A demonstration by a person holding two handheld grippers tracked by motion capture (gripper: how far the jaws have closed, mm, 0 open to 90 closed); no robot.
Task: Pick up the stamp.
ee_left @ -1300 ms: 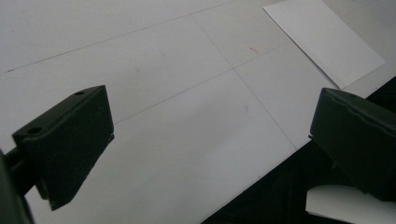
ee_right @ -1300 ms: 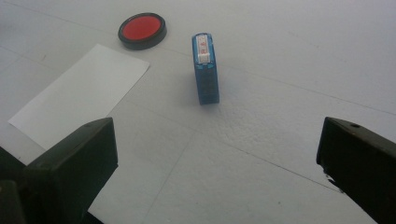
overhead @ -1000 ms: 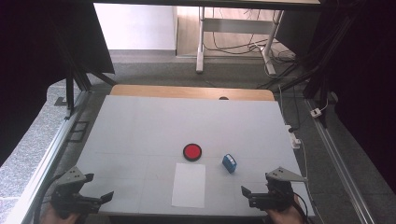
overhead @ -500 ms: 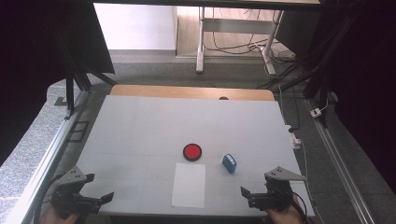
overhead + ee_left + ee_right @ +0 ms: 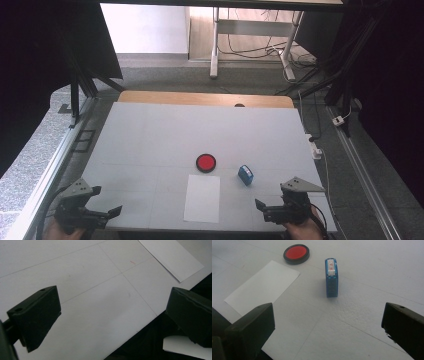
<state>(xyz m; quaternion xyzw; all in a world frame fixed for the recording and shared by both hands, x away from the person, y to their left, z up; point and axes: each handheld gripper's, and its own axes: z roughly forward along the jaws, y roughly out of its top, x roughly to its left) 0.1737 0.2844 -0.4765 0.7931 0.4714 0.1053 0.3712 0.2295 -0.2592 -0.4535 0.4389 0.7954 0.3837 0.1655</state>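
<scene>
A round red ink pad in a black rim (image 5: 206,162) (image 5: 296,253) lies near the middle of the white table (image 5: 150,140). Right of it stands a small blue stamp (image 5: 245,175) (image 5: 331,277). A white sheet of paper (image 5: 202,198) (image 5: 264,287) (image 5: 172,257) lies in front of the pad, close to the near edge. My left gripper (image 5: 111,212) (image 5: 112,315) hovers open over the near left corner, holding nothing. My right gripper (image 5: 261,210) (image 5: 327,325) is open at the near right, pointing at the stamp from a short distance.
The table's near edge (image 5: 140,330) runs just under the left gripper's jaws. A wooden strip (image 5: 200,98) borders the far side. Metal frame rails (image 5: 55,160) flank the table, and cables (image 5: 320,145) lie on the floor to the right.
</scene>
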